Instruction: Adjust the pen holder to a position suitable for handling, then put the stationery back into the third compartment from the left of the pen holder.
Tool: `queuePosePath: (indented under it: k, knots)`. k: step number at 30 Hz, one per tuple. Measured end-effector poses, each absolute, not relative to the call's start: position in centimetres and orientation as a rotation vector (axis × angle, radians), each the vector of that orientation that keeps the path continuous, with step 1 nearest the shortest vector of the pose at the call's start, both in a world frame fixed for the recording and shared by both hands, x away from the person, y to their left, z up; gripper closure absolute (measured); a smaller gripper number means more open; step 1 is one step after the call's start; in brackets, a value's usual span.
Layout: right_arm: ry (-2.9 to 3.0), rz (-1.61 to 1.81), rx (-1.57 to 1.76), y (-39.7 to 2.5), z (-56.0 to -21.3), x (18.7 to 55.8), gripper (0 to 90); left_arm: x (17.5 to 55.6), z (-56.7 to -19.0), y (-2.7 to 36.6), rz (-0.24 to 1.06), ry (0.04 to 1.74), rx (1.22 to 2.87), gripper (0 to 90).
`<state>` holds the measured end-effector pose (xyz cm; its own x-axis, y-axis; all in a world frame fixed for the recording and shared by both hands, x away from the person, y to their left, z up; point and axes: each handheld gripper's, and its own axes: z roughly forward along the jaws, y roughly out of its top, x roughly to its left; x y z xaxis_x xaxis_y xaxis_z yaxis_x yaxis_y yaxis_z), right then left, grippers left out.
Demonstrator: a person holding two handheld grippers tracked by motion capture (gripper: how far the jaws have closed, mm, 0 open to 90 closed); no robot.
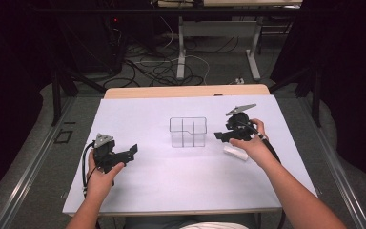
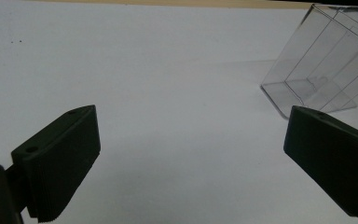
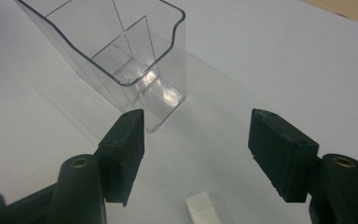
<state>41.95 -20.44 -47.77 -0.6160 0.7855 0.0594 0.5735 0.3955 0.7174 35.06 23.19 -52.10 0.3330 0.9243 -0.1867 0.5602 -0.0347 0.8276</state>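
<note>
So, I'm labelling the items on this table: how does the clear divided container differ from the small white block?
The clear container is see-through with inner dividers, while the white block is opaque and solid-looking. The container stands tall and is much larger; the block lies flat and low. The container sits mid-table, free of both claws; the block lies under the right hand. Both rest on the white table.

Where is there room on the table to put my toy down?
The bare stretch between the left gripper and the clear box, and the near strip of the table between both forearms. It is crowded at the right: the right gripper, the small white block and the box sit close together.
</note>
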Motion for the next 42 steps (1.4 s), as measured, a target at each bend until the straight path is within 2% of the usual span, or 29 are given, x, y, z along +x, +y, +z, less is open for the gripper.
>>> queuePosePath:
  k: [5,8,11,14,17,22,23,25,27,29,33,42]
  knots:
    - [2.359,1.052,1.186,-21.5,-48.3,41.4,29.6,35.0,-52.1,23.2,0.517,1.341,1.711,3.9]
    - [2.370,1.015,1.188,-22.7,-48.6,41.3,20.4,35.1,-52.1,23.2,0.515,1.339,1.714,3.8]
    - [2.363,0.972,1.177,-23.6,-48.8,41.0,15.4,35.1,-52.1,23.1,0.513,1.339,1.716,3.8]
    - [2.377,0.957,1.167,-24.2,-48.9,40.9,14.0,35.1,-52.2,23.1,0.514,1.336,1.717,3.8]
    - [2.407,0.911,1.126,-24.9,-49.2,40.5,7.5,35.2,-52.1,23.1,0.515,1.334,1.721,3.8]
    - [2.412,0.788,1.075,-25.7,-49.6,40.0,6.9,35.1,-52.1,23.1,0.517,1.327,1.719,3.7]
    - [2.402,0.774,1.070,-25.8,-49.6,40.0,8.4,35.1,-52.0,23.1,0.519,1.326,1.718,3.7]
    - [2.400,0.744,1.030,-26.0,-49.6,39.9,18.6,35.1,-52.0,23.1,0.518,1.324,1.714,3.3]
    - [2.417,0.738,1.000,-26.2,-49.5,39.8,21.3,35.1,-52.0,23.1,0.516,1.323,1.714,2.8]
    - [2.449,0.755,0.969,-26.1,-49.5,39.8,29.6,35.1,-52.0,23.1,0.514,1.320,1.717,2.1]
    - [2.502,0.754,0.936,-25.8,-49.7,39.8,39.1,35.1,-52.1,23.1,0.510,1.316,1.731,1.5]
    - [2.598,0.773,0.876,-25.1,-51.0,39.8,42.7,35.2,-52.3,22.7,0.500,1.306,1.752,1.4]
